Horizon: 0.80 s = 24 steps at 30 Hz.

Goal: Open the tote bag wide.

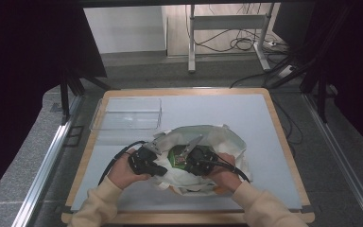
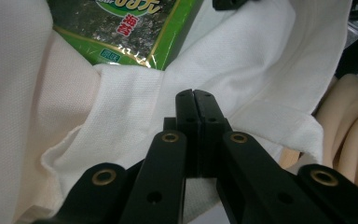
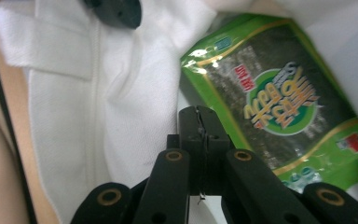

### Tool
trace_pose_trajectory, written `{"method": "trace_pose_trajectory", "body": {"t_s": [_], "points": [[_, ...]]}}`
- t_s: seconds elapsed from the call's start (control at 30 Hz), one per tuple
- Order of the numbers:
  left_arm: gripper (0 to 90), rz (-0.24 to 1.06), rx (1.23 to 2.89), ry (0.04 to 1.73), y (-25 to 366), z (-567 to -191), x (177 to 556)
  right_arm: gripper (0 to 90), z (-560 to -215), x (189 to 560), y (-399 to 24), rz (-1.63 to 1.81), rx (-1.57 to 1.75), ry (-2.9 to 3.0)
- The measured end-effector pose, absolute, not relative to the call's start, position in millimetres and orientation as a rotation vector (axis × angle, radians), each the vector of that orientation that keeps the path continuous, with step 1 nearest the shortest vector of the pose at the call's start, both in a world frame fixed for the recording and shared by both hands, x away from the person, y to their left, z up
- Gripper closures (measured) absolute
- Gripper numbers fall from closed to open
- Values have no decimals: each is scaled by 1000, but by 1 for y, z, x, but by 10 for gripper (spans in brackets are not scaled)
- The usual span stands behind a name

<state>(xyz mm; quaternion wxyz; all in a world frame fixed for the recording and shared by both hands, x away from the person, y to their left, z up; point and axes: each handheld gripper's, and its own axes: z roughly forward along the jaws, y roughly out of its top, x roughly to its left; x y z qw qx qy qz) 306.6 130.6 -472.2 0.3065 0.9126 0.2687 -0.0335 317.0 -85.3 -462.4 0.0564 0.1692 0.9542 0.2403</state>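
Note:
A white cloth bag (image 1: 227, 142) lies on the table with its mouth toward me. A green seaweed packet (image 1: 175, 158) lies inside it. My left gripper (image 1: 162, 169) is at the bag's left rim. In the left gripper view its jaws are shut (image 2: 196, 93), tips against the white cloth (image 2: 242, 70), with the packet (image 2: 126, 28) just beyond. My right gripper (image 1: 185, 163) reaches into the bag's mouth from the right. Its jaws are shut too (image 3: 198, 109), tips at the edge of the packet (image 3: 270, 102). I cannot tell whether either one pinches cloth or packet.
A clear plastic box (image 1: 127, 113) stands at the table's back left. The grey mat (image 1: 264, 189) has a wooden border. The other gripper's black tip (image 3: 116, 11) shows beyond the cloth. Cream sleeves come in from the bottom edge.

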Motion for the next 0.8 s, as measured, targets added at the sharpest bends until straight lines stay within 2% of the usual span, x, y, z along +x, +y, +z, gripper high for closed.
{"method": "trace_pose_trajectory", "body": {"t_s": [0.43, 0.8], "points": [[898, -96, 2424, 711, 128, -475, 306, 893, -488, 285, -71, 665, 392, 2987], [897, -82, 2426, 712, 132, -474, 308, 892, -474, 300, -78, 763, 478, 2918]]}}
